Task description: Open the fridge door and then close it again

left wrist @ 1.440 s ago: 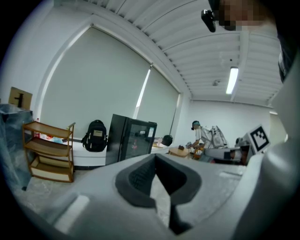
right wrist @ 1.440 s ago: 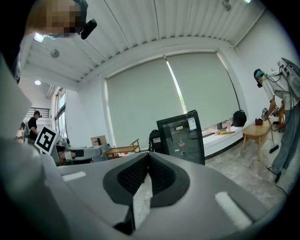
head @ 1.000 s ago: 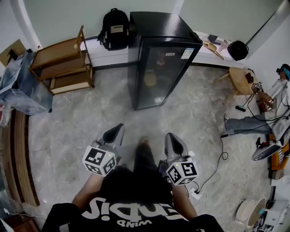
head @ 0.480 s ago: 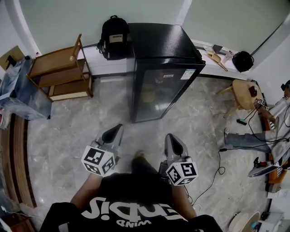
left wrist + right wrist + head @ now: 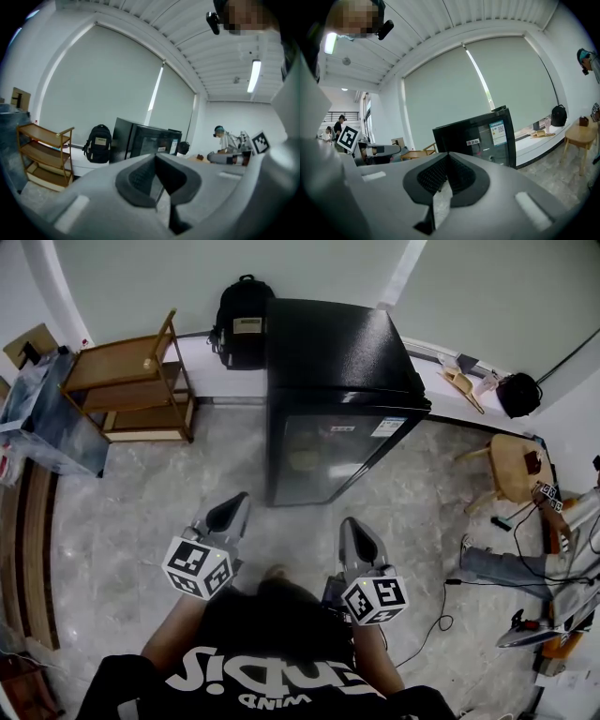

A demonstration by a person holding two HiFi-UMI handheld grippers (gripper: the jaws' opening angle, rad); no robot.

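A black fridge [image 5: 337, 362] with a dark glass door [image 5: 323, 457] stands against the far wall, its door closed. It also shows in the left gripper view [image 5: 140, 139] and the right gripper view [image 5: 480, 137]. My left gripper [image 5: 228, 514] and right gripper [image 5: 355, 534] are held side by side above the floor, a short way in front of the door and apart from it. Both point toward the fridge. The left gripper's jaws [image 5: 154, 157] meet at the tips with nothing between them. The right gripper's jaws [image 5: 447, 156] stand the same way, empty.
A wooden shelf rack [image 5: 131, 381] stands left of the fridge, and a black backpack [image 5: 242, 320] leans on the wall ledge. To the right are a wooden stool [image 5: 514, 465], a seated person's leg [image 5: 502, 563] and a black cable [image 5: 439, 620] on the marble floor.
The fridge has come nearer and lower in the head view as the person walked toward it. Both grippers went forward with the person, still shut and empty.
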